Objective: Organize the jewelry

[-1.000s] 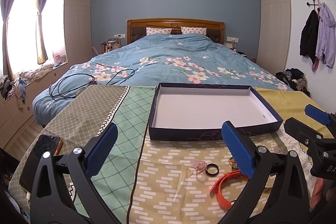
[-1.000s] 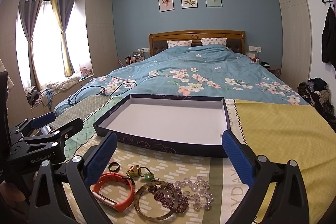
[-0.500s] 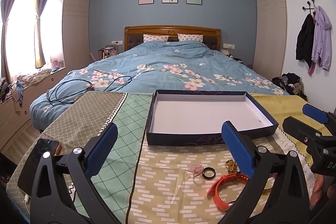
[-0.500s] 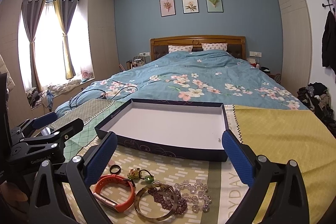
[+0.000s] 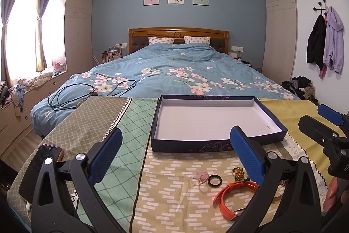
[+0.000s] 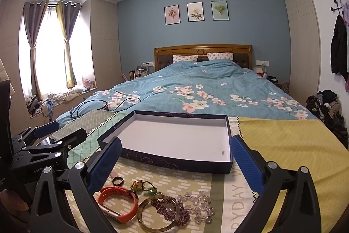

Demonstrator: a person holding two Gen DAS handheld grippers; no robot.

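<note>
A shallow dark-blue box (image 5: pixel 216 142) (image 6: pixel 174 162) with a white inside lies empty on the patterned cloth. In front of it lies loose jewelry: an orange band (image 5: pixel 231 190) (image 6: pixel 117 203), a black ring (image 5: pixel 214 180) (image 6: pixel 118 180), a pink piece (image 5: pixel 201 177), a gold-green charm (image 5: pixel 238 173) (image 6: pixel 142 187), a brown bangle (image 6: pixel 157 214), a purple bead bracelet (image 6: pixel 169 210) and a clear bead bracelet (image 6: pixel 200 205). My left gripper (image 5: pixel 176 154) hangs open, left of the pile. My right gripper (image 6: pixel 175 162) is open above the pile, holding nothing.
A phone (image 5: pixel 40 169) lies at the cloth's left edge. Black cables (image 5: pixel 87 94) sit on the blue floral bed behind the box. Yellow cloth (image 6: pixel 294 145) stretches to the right. Clothes are heaped on the floor at the right (image 6: pixel 327 110).
Both cameras have tilted upward a little, so the box and jewelry sit lower in view. The jewelry, the box and both grippers' open jaws are unchanged.
</note>
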